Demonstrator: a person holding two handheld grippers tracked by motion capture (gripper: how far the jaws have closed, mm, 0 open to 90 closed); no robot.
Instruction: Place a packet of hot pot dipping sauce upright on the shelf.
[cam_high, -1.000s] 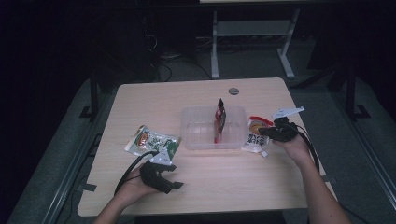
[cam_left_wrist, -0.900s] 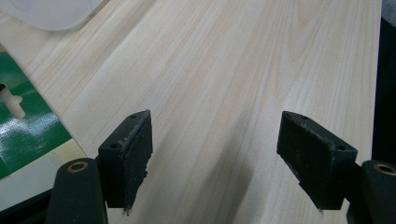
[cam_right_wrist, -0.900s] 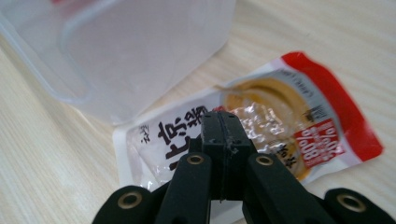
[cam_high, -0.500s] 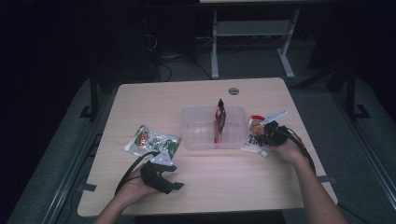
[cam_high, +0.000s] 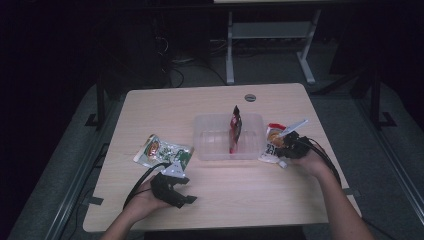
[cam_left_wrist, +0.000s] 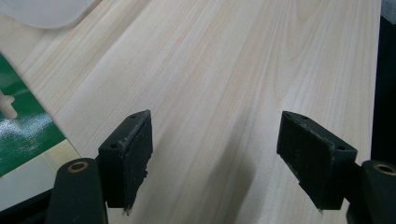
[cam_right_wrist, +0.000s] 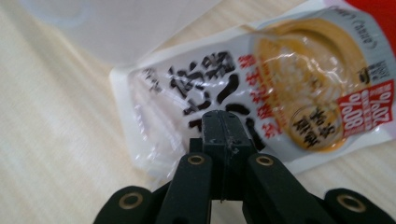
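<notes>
A: Right gripper, jaws pressed together, sits over the white pouch by the table's right edge, beside the clear tub.
B: Nothing visibly pinched; lifting now would likely leave it. Left gripper spread.

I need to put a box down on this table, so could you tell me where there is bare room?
The far strip of the table behind the clear tub is bare, and so is the near edge between the two hands. It is crowded mid-table: green packet, tub with the red packet, and white packet under the right gripper.
</notes>
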